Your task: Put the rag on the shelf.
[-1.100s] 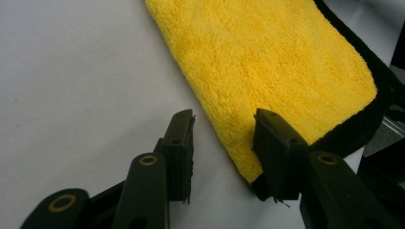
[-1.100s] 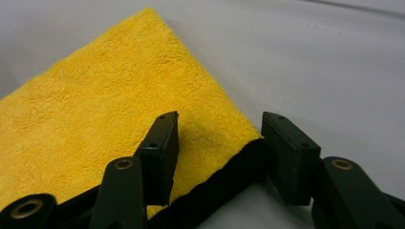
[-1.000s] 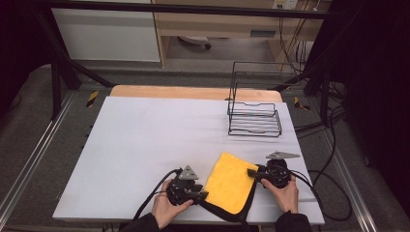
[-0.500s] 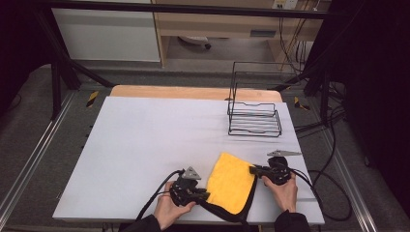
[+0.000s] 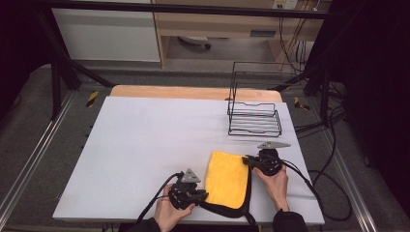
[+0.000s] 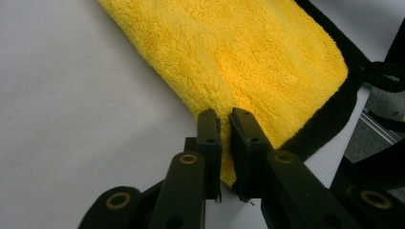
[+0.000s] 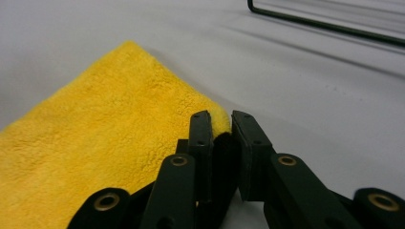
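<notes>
A yellow fleece cloth (image 5: 227, 179) with a black underside lies folded near the table's front edge. My left gripper (image 5: 202, 195) is at its near left corner, and its jaws have just been closing. In the left gripper view they are shut (image 6: 224, 119) on the cloth's (image 6: 248, 57) yellow edge. My right gripper (image 5: 247, 159) is at the far right corner, and its jaws have also just been closing. In the right gripper view they pinch (image 7: 220, 121) the cloth's (image 7: 105, 138) corner tip.
A black wire rack (image 5: 254, 116) stands at the back right of the white table (image 5: 145, 145), and its base wire (image 7: 325, 24) shows beyond the right gripper. The cloth's black edge (image 5: 227, 212) reaches the table's front edge. Cables trail from both grippers.
Both grippers' jaws have closed onto the cloth. The right gripper has shifted a little toward the far side of the table with the corner, and the left hand has stayed in place.
</notes>
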Demonstrator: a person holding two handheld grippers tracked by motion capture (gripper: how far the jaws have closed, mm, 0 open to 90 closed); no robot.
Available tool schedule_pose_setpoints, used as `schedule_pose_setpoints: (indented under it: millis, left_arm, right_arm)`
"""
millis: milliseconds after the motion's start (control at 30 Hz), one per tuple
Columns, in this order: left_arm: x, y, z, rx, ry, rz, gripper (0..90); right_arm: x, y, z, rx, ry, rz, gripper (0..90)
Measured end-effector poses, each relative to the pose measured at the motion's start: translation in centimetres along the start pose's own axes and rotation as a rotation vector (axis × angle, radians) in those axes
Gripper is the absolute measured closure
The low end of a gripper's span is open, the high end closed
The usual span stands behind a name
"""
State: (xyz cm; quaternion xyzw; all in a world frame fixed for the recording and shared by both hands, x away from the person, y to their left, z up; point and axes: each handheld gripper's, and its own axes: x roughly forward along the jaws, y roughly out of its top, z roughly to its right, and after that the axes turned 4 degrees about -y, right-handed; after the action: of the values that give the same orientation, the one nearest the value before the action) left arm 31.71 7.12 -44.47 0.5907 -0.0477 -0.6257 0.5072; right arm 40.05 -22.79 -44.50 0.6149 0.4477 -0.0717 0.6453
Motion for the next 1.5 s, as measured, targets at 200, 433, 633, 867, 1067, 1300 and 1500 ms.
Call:
schedule_pose_setpoints:
  millis: [200,433,633,867,1067,1300,1500]
  left_arm:
    - [-1.0,1.1,-0.9,0.056,0.017,-0.008,61.8]
    - [-1.5,4.3,-3.5,0.067,0.052,0.050,37.1]
    - [0.6,7.2,-5.5,0.027,0.075,0.033,32.7]
    - [4.0,9.6,-7.4,-0.009,0.112,0.004,44.1]
    - [5.2,10.3,-8.7,-0.061,0.062,-0.009,56.3]
    - [5.2,10.0,-8.1,-0.046,0.024,-0.067,60.2]
    - [5.1,9.5,-7.9,-0.057,-0.002,-0.068,63.4]
  right_arm:
    - [-0.7,-0.3,0.5,0.016,-0.008,0.060,57.1]
    - [-2.1,-1.2,0.6,0.019,0.010,0.075,32.5]
    - [-2.4,-1.6,0.4,0.013,0.017,0.056,28.5]
    - [-2.2,-1.8,0.3,0.004,-0.017,0.028,33.4]
    - [-2.0,-1.7,0.5,0.028,-0.030,0.023,43.6]
    - [-1.1,-1.7,0.5,0.069,-0.012,-0.012,52.7]
    - [-0.9,-2.0,-0.1,0.135,0.021,-0.038,58.2]
